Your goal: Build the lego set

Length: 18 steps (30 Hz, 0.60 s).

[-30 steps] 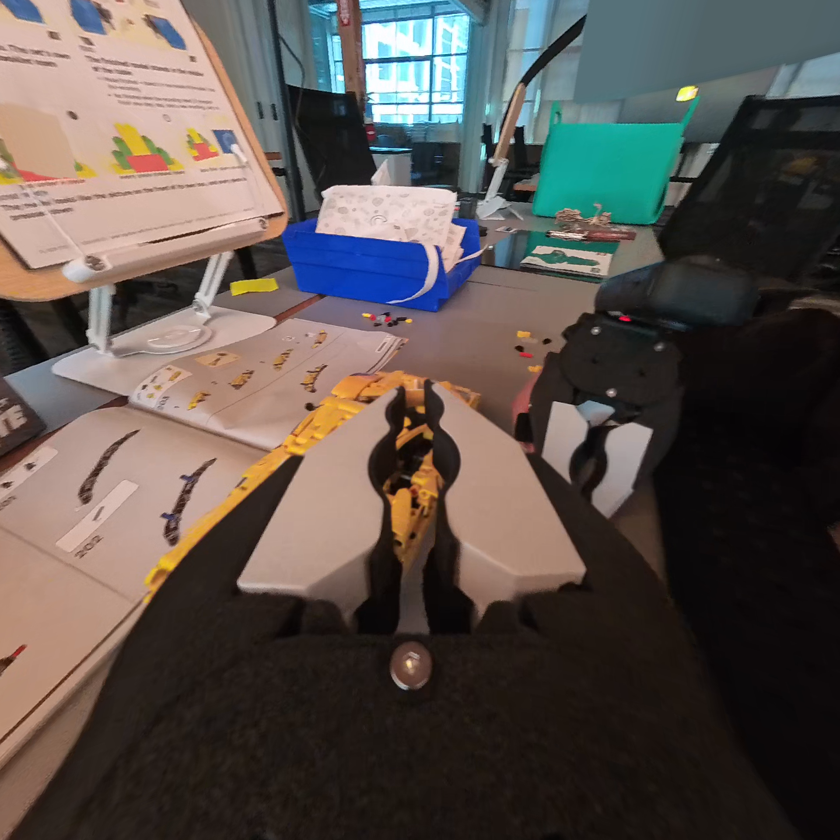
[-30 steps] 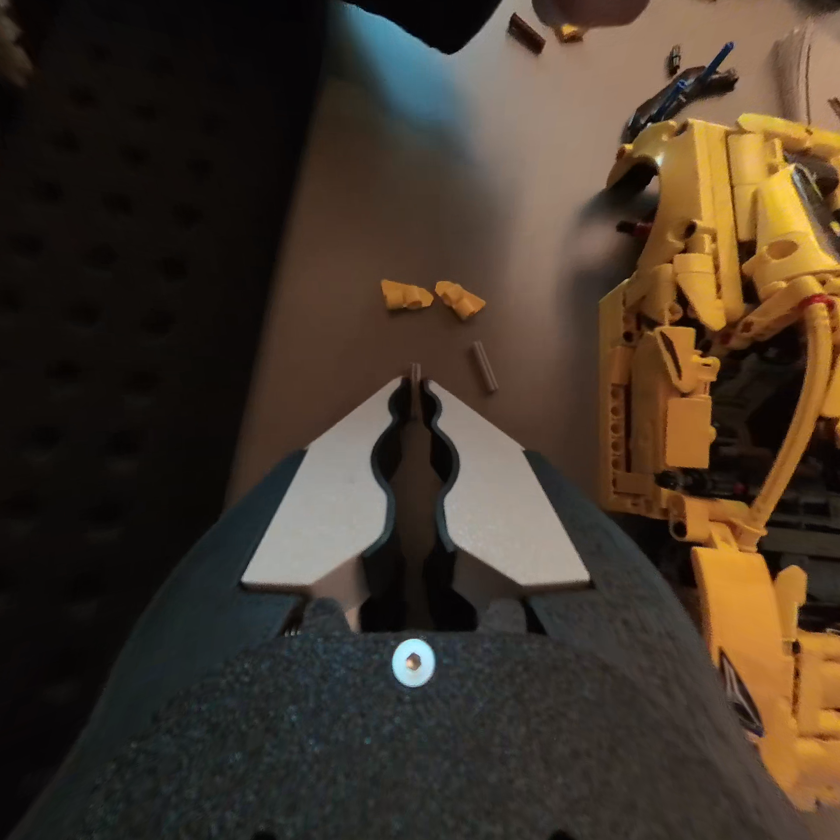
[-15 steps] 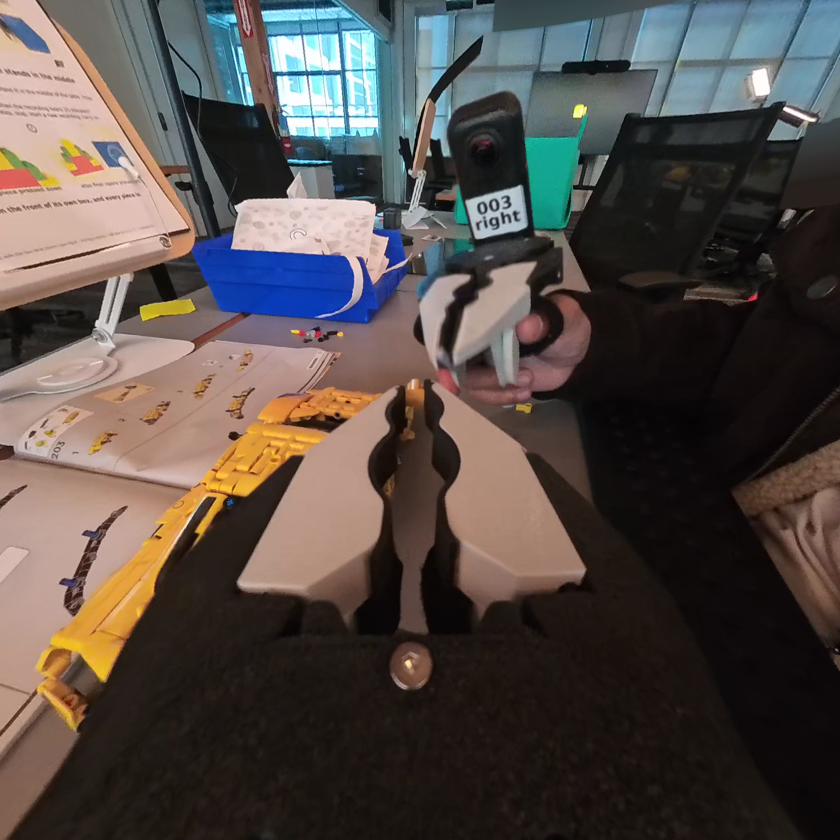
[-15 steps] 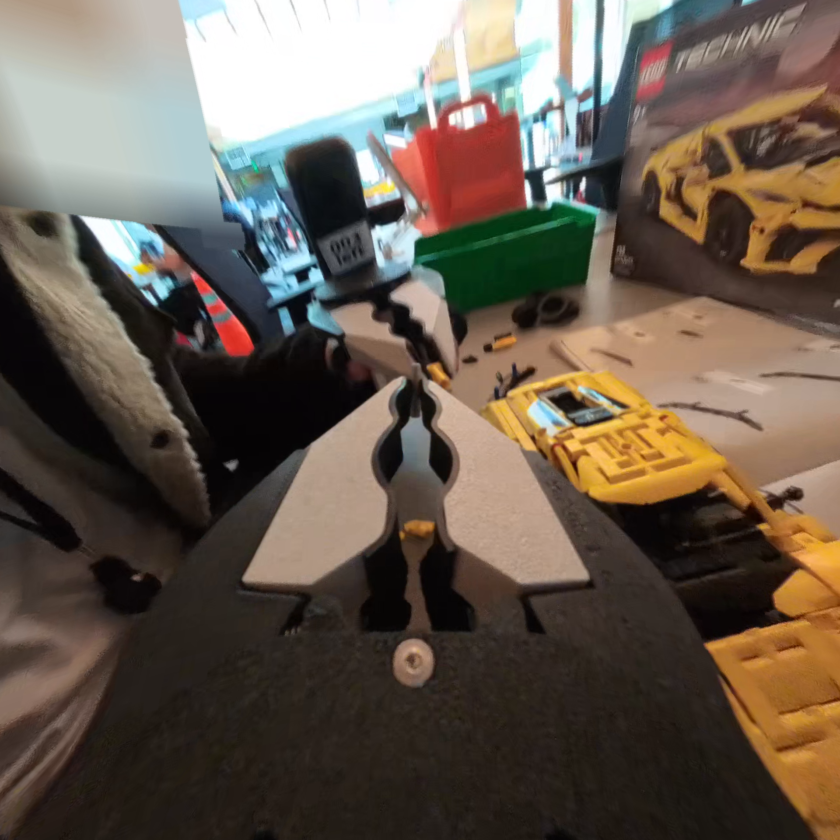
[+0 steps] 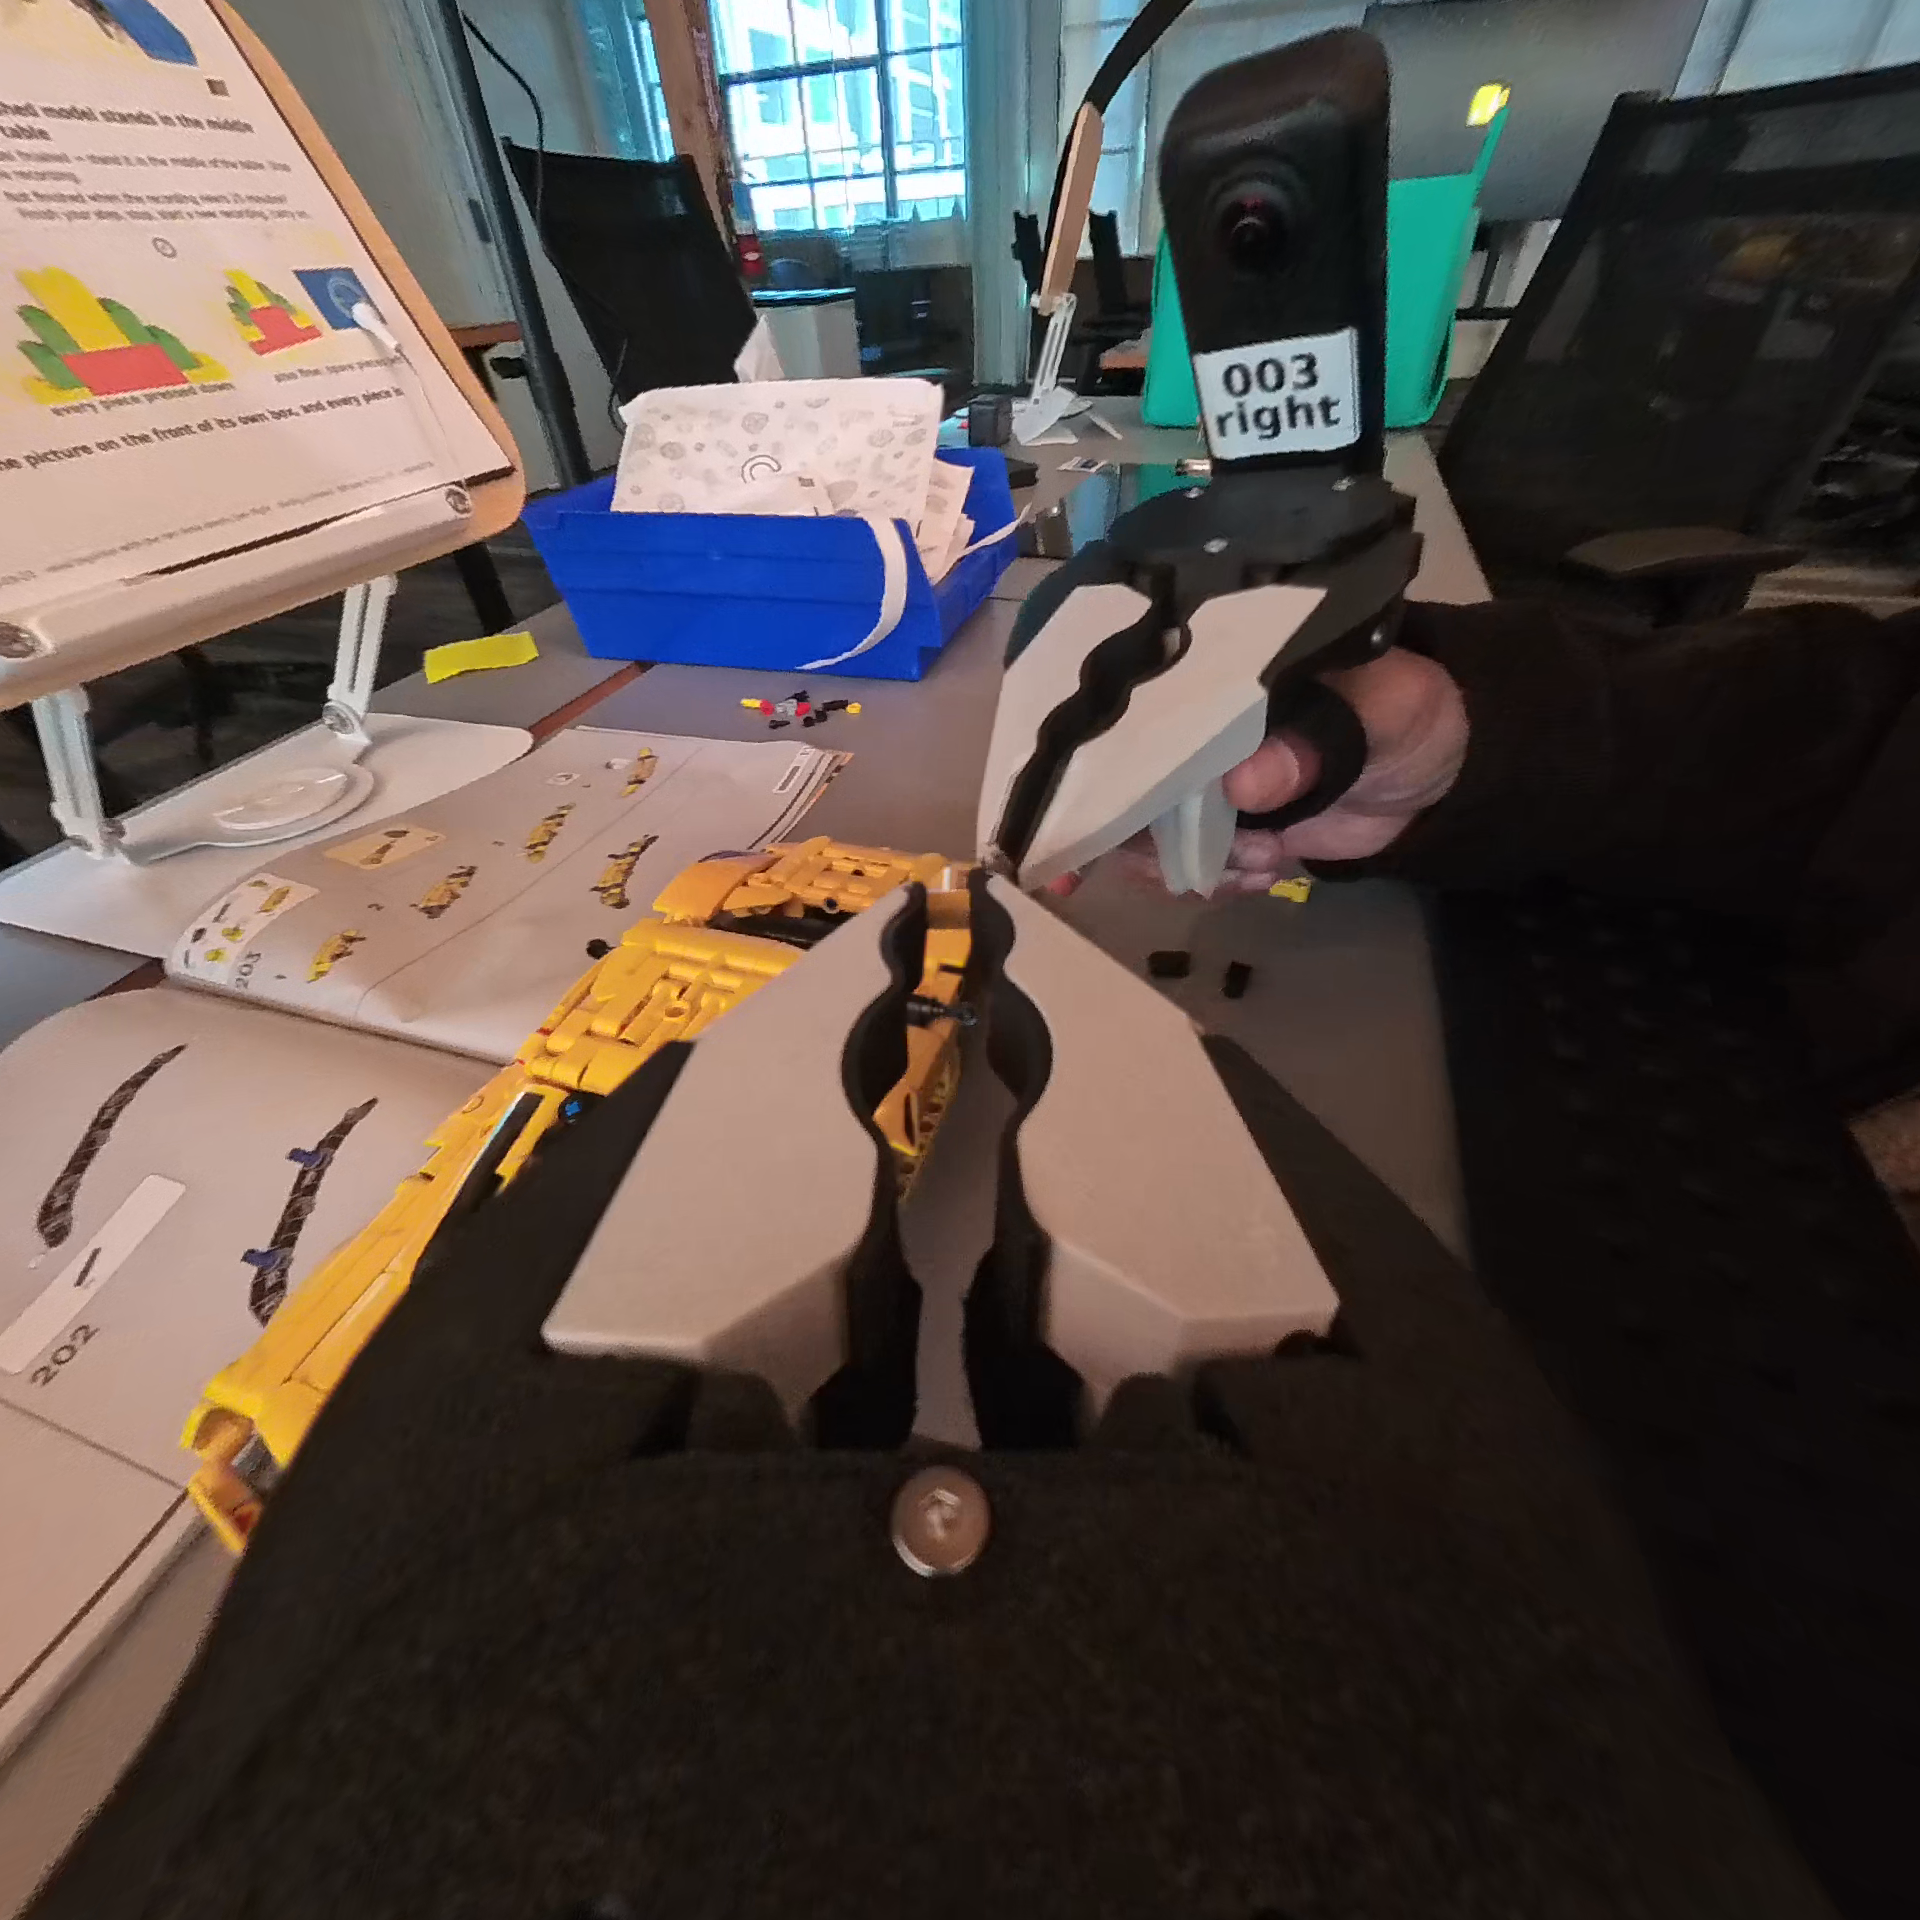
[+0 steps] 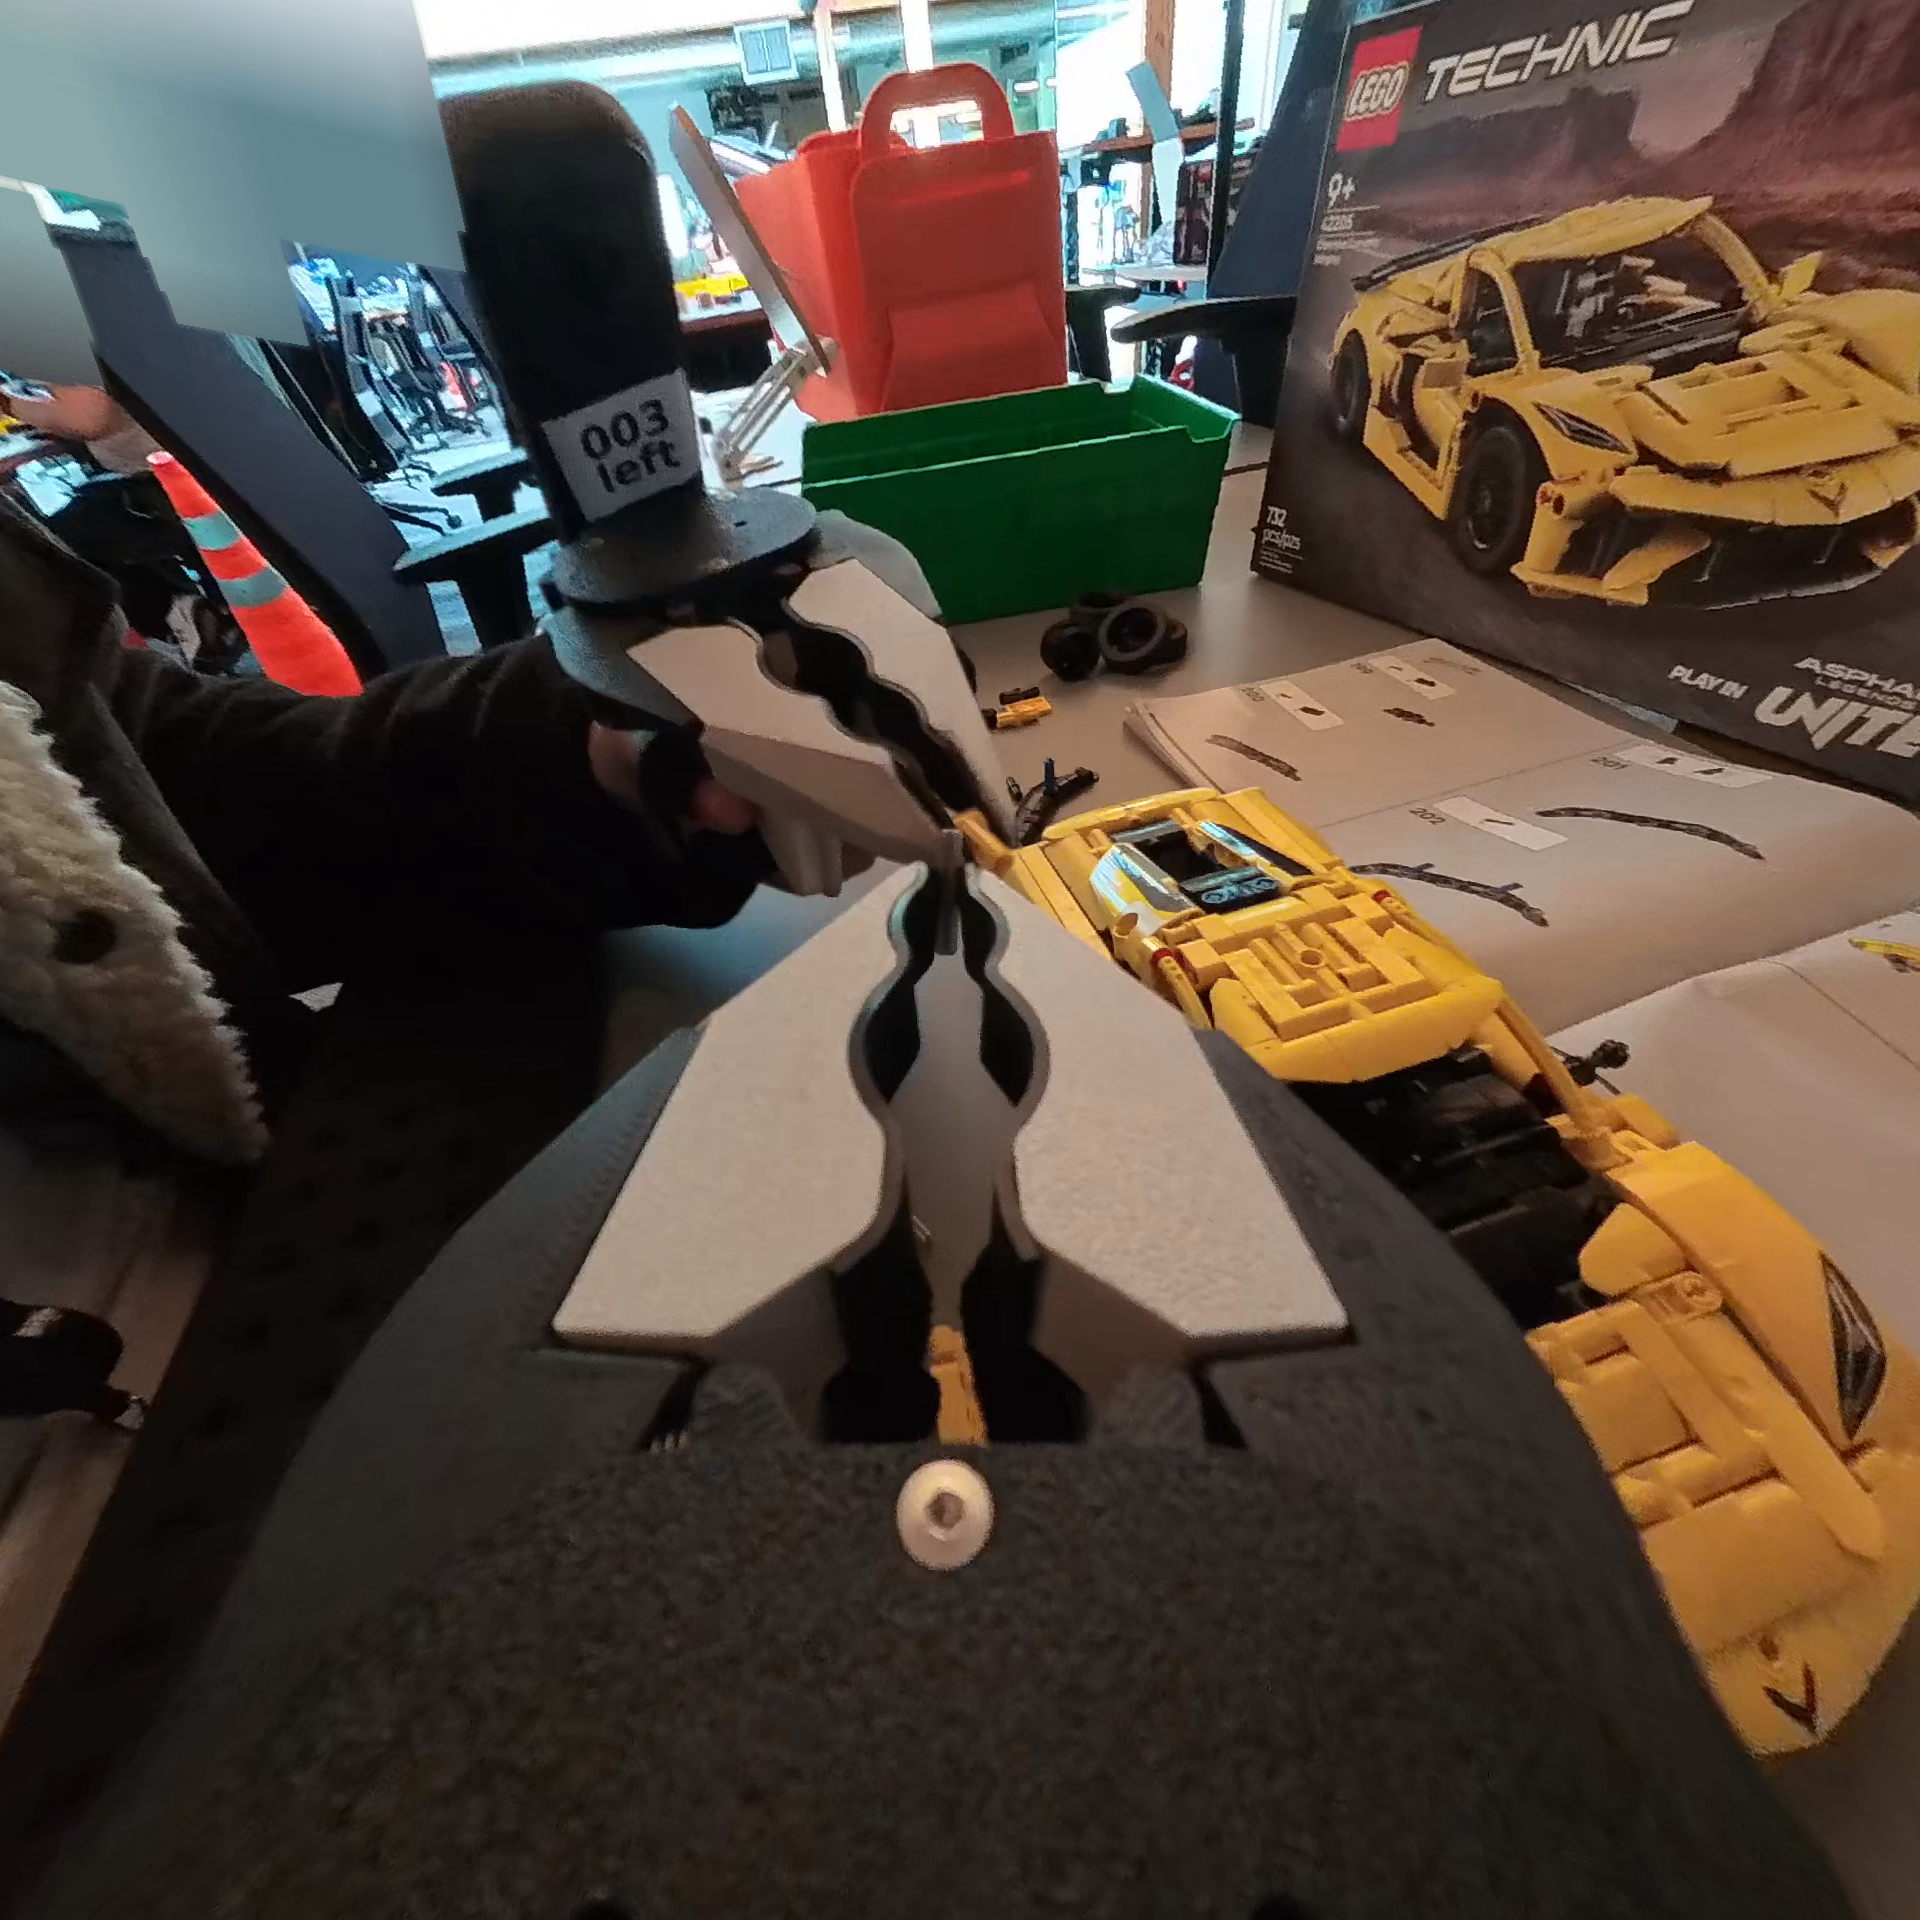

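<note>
The yellow Lego car (image 5: 675,997) lies on the grey table; it also shows in the right wrist view (image 6: 1299,966). My right gripper (image 6: 945,878) is shut on a small grey pin (image 6: 945,914) and holds it upright above the car's rear. My left gripper (image 5: 948,883) faces it, tip to tip, and its tips close on the pin's far end (image 5: 943,881). In the left wrist view the right gripper (image 5: 1000,854) comes down from the upper right, held by a hand. In the right wrist view the left gripper (image 6: 954,831) comes in from the upper left.
A blue bin (image 5: 769,592) with paper bags, an open instruction booklet (image 5: 468,862), a sheet on a stand (image 5: 208,312) and loose small pieces (image 5: 800,709) lie beyond the car. A green bin (image 6: 1018,488), black tyres (image 6: 1117,634) and the set's box (image 6: 1610,364) stand behind. Less than 4 cm separates the two grippers' tips.
My right gripper has risen from the table with the pin and swung up towards my left gripper. The two grippers have come together, tip to tip, over the car.
</note>
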Each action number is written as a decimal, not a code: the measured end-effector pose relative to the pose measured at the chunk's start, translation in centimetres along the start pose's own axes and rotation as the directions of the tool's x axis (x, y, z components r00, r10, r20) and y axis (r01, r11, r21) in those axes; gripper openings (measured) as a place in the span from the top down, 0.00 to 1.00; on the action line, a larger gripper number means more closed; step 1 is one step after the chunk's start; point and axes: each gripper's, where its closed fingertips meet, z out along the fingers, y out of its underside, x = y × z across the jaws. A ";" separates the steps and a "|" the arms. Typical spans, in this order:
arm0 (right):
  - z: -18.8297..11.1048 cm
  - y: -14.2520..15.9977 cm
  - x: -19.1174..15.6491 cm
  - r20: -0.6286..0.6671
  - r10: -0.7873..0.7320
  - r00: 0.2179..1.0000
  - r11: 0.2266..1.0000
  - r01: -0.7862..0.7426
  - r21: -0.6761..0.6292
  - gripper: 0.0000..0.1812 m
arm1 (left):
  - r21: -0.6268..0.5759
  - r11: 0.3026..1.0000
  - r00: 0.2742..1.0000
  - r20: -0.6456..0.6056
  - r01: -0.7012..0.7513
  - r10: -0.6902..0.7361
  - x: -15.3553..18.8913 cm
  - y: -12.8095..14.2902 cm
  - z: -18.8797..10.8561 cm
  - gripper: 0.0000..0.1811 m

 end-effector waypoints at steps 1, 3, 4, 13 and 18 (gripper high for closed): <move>0.0 0.2 0.1 -0.006 -0.004 1.000 1.000 0.004 -0.009 0.98 | -0.004 1.000 1.000 0.007 -0.006 0.006 0.0 0.0 0.1 0.96; 0.3 1.0 0.0 -0.003 -0.014 1.000 0.998 0.013 -0.057 0.98 | 0.012 1.000 1.000 0.008 -0.012 0.012 0.1 -0.3 0.0 0.96; 0.6 1.4 -0.1 -0.005 -0.009 1.000 0.997 0.008 -0.080 0.98 | 0.013 1.000 1.000 -0.001 -0.017 0.017 0.3 -0.4 0.1 0.96; 0.2 0.2 -0.1 -0.012 -0.009 1.000 1.000 0.009 -0.003 0.98 | 0.020 1.000 0.998 0.068 -0.008 0.006 -1.2 -0.7 -0.7 0.96; 0.5 0.5 -0.3 -0.008 -0.022 1.000 1.000 0.022 -0.017 0.98 | -0.005 0.999 0.998 0.049 -0.031 0.031 -0.4 -0.3 0.1 0.96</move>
